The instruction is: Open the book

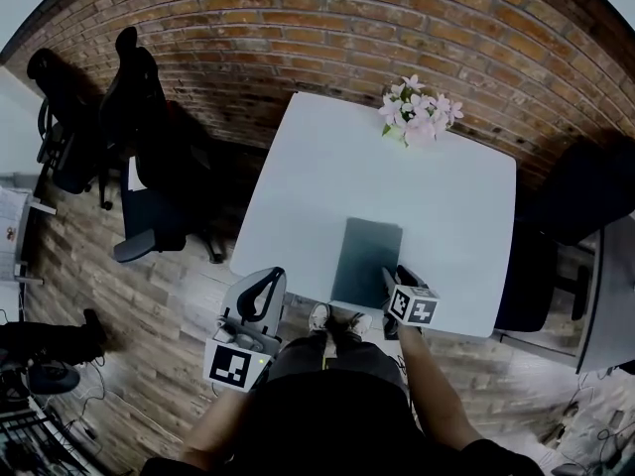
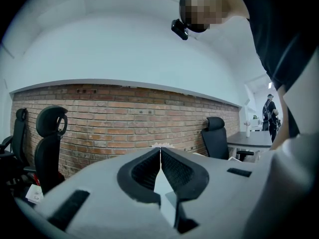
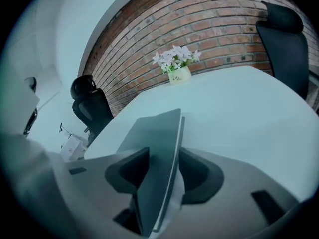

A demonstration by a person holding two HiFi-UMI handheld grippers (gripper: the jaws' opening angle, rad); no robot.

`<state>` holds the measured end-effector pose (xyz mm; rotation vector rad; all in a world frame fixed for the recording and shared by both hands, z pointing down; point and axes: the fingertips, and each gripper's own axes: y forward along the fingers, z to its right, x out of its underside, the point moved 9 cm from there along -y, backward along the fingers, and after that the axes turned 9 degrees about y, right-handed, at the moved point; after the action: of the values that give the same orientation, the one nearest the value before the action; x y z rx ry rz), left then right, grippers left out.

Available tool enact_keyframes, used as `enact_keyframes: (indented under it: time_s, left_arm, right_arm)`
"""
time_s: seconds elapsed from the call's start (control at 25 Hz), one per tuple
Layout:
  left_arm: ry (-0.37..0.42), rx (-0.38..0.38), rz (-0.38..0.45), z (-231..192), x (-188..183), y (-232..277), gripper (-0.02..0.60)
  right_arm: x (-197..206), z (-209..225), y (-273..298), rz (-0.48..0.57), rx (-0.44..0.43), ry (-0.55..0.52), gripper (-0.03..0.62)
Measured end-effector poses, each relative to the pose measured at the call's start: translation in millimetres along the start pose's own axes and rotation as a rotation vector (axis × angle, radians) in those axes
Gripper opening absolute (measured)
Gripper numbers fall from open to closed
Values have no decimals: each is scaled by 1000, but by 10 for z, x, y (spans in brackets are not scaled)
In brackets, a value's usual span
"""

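Grasp stage: book (image 1: 365,261) closed, cover not yet lifted.
It lies flat near the white table's (image 1: 327,157) front edge. The right gripper (image 1: 395,278) straddles its near right corner, jaws apart, not pressing. The left gripper (image 2: 160,151) hangs off the table, jaws together, empty. Next, I judge: pinch the cover alone.

Grey-green book (image 1: 366,262), closed, flat on table (image 1: 327,157)
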<state>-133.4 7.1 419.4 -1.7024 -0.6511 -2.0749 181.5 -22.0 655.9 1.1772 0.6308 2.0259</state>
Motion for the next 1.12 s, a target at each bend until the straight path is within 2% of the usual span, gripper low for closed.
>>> enact_keyframes:
  time_s: [0.24, 0.52, 0.68, 0.96, 1.12]
  left_arm:
    - [-14, -5, -12, 25, 43, 33, 28]
    - [-19, -9, -22, 21, 55, 59, 28]
    - [-21, 0, -23, 30, 57, 70, 28]
    - [-28, 23, -27, 18, 89, 126, 28]
    - [-36, 29, -28, 10, 100, 141, 28]
  right_arm:
    - [73, 44, 58, -23, -4, 43, 184]
    - [81, 37, 63, -12, 25, 18, 184]
    - [76, 39, 21, 7, 28, 15, 140]
    - [85, 90, 12, 25, 12, 71, 113]
    - [43, 83, -53, 58, -16, 101, 60]
